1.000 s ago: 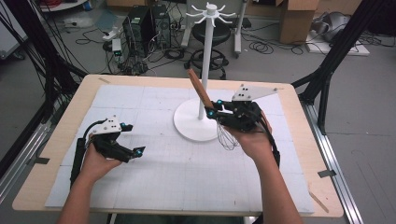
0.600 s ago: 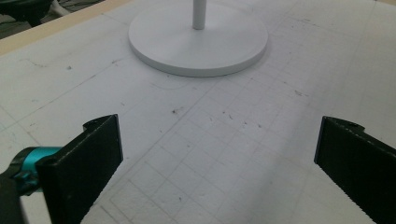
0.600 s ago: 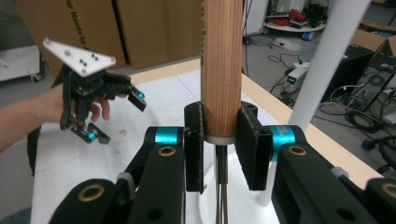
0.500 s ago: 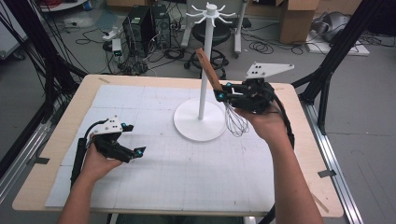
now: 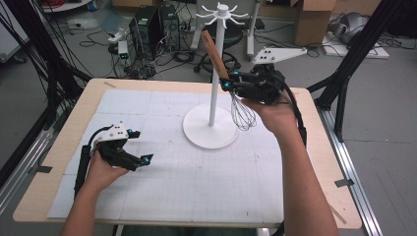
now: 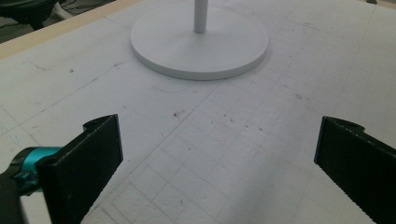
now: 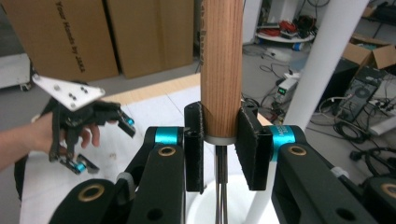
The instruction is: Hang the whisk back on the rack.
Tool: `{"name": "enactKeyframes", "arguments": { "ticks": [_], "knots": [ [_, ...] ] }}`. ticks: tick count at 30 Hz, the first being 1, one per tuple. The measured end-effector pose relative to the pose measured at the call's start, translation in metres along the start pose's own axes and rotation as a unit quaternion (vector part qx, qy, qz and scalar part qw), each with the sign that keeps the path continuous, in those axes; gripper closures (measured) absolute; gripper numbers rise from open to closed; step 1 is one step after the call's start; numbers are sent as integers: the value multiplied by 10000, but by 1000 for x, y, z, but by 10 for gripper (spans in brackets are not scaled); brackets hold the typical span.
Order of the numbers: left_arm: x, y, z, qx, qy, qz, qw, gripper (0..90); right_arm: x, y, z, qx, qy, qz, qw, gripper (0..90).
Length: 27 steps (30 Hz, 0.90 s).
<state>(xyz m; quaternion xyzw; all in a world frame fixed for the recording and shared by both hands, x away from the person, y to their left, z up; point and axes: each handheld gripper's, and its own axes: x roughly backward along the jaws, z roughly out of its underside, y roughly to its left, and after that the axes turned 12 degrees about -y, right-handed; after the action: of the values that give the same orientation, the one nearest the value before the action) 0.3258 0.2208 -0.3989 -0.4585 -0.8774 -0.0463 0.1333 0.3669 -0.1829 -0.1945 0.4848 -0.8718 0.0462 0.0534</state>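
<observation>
The right gripper point(image 5: 230, 84) is clamping the whisk point(image 5: 231, 86) by its wooden handle, holding it beside the white stand point(image 5: 211, 123) mid-table. The left gripper point(image 5: 140, 146) is resting wide open, holding nothing, near the table's left edge.

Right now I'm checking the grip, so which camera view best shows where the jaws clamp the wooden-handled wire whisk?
The right gripper view: the right gripper pinches the wooden-handled wire whisk at the handle's lower end, just above its metal collar. The high view shows the whole whisk, with its wires hanging beside the white stand, but the clamp is tiny there.
</observation>
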Motion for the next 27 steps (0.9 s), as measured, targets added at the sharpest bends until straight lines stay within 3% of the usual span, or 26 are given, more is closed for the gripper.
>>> {"name": "enactKeyframes", "arguments": {
  "ticks": [8, 27],
  "knots": [
    [1, -1, -1, -32, -25, 18, 10000, 17, -11, -3, -13, -45, -26, 83, 10000, 741],
    [2, -1, 0, -17, 6, 1, 10000, 17, -5, -18, 0, -355, -20, 267, 9990, 740]
  ]
}}
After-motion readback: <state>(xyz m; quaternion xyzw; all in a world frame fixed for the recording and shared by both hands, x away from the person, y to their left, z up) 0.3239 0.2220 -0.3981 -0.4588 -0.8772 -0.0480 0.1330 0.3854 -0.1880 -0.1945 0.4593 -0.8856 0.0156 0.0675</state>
